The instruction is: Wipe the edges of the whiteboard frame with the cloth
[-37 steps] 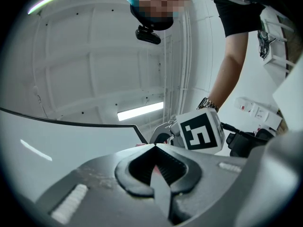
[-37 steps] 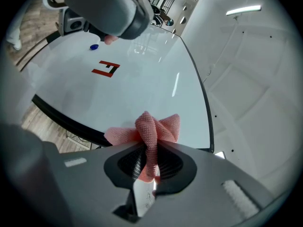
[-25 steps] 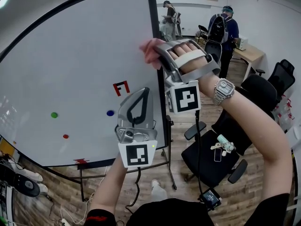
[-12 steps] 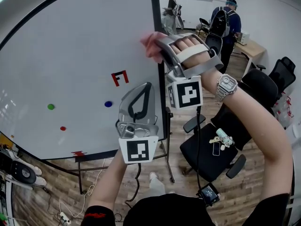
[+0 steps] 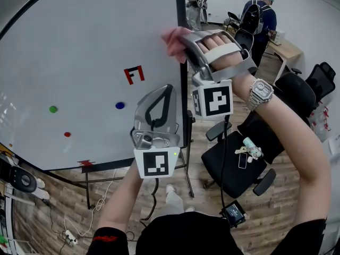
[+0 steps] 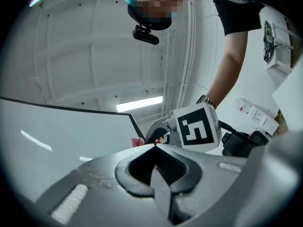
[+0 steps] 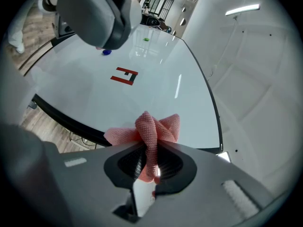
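The whiteboard (image 5: 79,62) fills the left of the head view, its black frame edge (image 5: 181,89) running down the right side. A pink cloth (image 5: 172,40) is bunched against that edge high up, with my right gripper (image 5: 181,42) shut on it. In the right gripper view the cloth (image 7: 154,129) sticks out past the closed jaws, over the black frame (image 7: 66,121). My left gripper (image 5: 162,92) hangs lower, in front of the board near the same edge, shut with nothing in it (image 6: 155,148). From the left gripper view a scrap of the cloth (image 6: 138,141) shows beside the right gripper's marker cube (image 6: 195,129).
On the board are a red mark (image 5: 134,74) and green (image 5: 53,109), blue (image 5: 120,105) and red (image 5: 67,134) magnets. A black office chair (image 5: 234,179) with small items on its seat stands right of the board's stand (image 5: 187,163). Two people (image 5: 257,17) stand by a desk (image 5: 284,51) behind.
The view has drifted, so the board's marks sit higher in the picture. The right gripper keeps the cloth on the right frame edge, slightly lower against the red mark. Both grippers stay shut.
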Available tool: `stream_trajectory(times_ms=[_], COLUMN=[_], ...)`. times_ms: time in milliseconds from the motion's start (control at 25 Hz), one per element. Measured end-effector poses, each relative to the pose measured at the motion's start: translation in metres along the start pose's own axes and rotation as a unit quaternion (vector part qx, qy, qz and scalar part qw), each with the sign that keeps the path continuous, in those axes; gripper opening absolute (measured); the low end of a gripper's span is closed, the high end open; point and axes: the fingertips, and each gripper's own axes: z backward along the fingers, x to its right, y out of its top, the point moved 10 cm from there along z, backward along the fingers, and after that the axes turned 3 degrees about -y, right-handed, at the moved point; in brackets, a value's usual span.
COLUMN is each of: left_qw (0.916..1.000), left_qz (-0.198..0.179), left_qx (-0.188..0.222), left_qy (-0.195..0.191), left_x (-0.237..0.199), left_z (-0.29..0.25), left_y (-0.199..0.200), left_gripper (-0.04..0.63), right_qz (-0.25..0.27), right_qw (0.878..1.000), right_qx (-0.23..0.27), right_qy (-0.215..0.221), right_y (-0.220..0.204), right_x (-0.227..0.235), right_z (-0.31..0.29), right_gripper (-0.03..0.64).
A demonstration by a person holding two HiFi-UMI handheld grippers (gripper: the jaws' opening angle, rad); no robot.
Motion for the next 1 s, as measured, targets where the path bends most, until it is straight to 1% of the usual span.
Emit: stream_trajectory(times_ms=[400, 800, 1000], left_qw=[0.9999, 0.9998, 0.9997], left_qz=[0.009, 0.006, 0.013], left_qx=[-0.011, -0.016, -0.018], left_qy=[0.000, -0.008, -0.006], left_x=[0.008, 0.015, 0.016], left_z=[0.007, 0.011, 0.015], left_y=[-0.008, -0.012, -0.016], left_gripper=[-0.003, -0.003, -0.003], right_qz=[-0.006, -0.005, -0.007], right_qw=[1.000, 1.000, 1.000], right_qx=[0.001, 0.001, 0.002], right_qy=[-0.002, 0.003, 0.006], right_y=[0.002, 0.004, 0.005], right_x=[-0.010, -0.021, -0.030], right_z=[0.004, 0.009, 0.010], right_gripper=[0.044, 0.044, 0.044])
